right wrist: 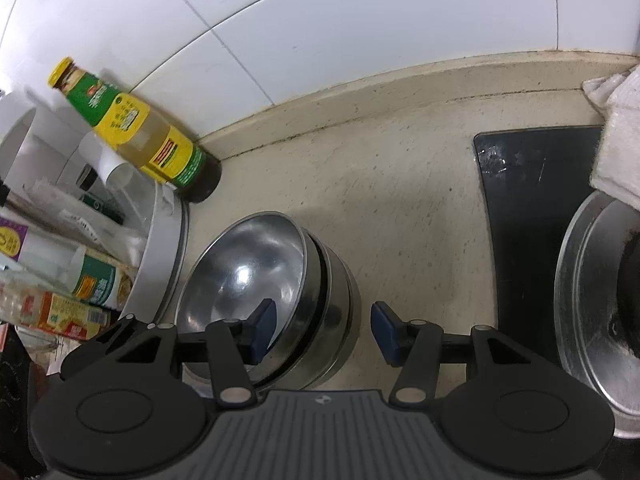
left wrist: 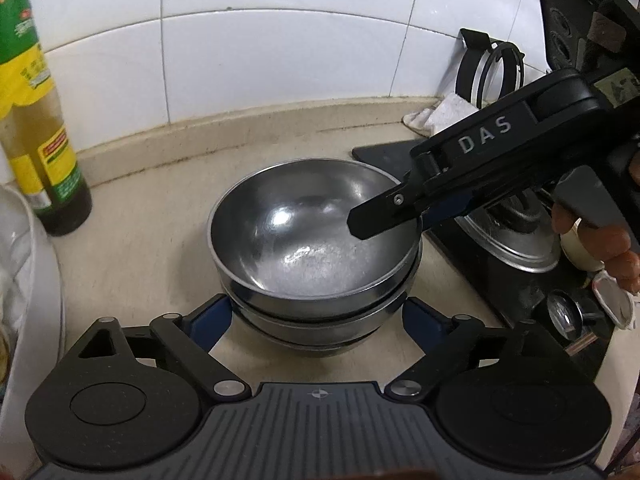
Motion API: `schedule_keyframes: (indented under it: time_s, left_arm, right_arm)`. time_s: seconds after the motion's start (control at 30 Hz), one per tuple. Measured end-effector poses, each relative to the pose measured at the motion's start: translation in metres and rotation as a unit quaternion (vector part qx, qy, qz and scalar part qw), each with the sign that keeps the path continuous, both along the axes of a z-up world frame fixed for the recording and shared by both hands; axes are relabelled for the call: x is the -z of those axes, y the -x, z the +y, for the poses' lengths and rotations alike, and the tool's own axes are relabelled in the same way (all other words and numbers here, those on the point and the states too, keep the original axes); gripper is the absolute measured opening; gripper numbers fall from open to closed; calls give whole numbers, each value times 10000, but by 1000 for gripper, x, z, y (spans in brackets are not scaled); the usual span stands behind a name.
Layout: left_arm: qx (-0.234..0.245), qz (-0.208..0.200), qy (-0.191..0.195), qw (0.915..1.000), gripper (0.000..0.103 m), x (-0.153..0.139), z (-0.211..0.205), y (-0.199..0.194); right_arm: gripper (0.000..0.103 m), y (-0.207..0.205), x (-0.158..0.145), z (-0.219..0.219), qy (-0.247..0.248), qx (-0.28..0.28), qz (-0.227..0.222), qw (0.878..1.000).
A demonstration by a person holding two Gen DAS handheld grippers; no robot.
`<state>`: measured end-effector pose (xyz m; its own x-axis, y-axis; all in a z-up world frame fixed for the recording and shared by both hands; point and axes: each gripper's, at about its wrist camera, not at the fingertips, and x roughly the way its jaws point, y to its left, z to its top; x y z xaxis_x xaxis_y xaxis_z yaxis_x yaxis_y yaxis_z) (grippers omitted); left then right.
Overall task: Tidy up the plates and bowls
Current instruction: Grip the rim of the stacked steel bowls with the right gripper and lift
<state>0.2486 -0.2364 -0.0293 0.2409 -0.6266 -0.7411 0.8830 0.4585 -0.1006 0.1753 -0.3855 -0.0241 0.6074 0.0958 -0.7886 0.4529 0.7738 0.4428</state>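
Note:
A stack of steel bowls (left wrist: pixel 316 248) stands on the beige counter, also in the right wrist view (right wrist: pixel 256 280). My left gripper (left wrist: pixel 318 316) is open, its blue pads on either side of the stack's lower bowls, near but apart. My right gripper (right wrist: pixel 324 332) is open and straddles the right rim of the stack: one finger hangs inside the top bowl, the other outside. In the left wrist view the right gripper (left wrist: pixel 384 220) reaches in from the right over the top bowl's rim.
An oil bottle (left wrist: pixel 36 120) stands at the back left by the tiled wall. A white round container (right wrist: pixel 160 248) with packets sits left of the bowls. A black stove (right wrist: pixel 520 220) with a steel lid (right wrist: pixel 588 300) and a white cloth (left wrist: pixel 440 114) lie to the right.

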Motion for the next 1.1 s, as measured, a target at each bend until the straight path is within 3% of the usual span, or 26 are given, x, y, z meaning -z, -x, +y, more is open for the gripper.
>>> schedule_keyframes:
  time_s: [0.3,0.6,0.83,1.1]
  left_arm:
    - [49,-76,218,9997,99,5,-23,-18]
    - [513,-269,211,9981,103,11,-29,-27]
    - [730,-526,300,9955,103,19,-33,-29]
    - [769,-250,319,9962,103,26,-45,-45]
  right_arm:
    - [50,-21,11,-12,65,122,101,9999]
    - [50,-32,20,-21,-25,123,229,9997]
    - [57,-42,25,-23,-61,95,191,9998]
    - [61,-44,29,-34,-218,200,92,9995]
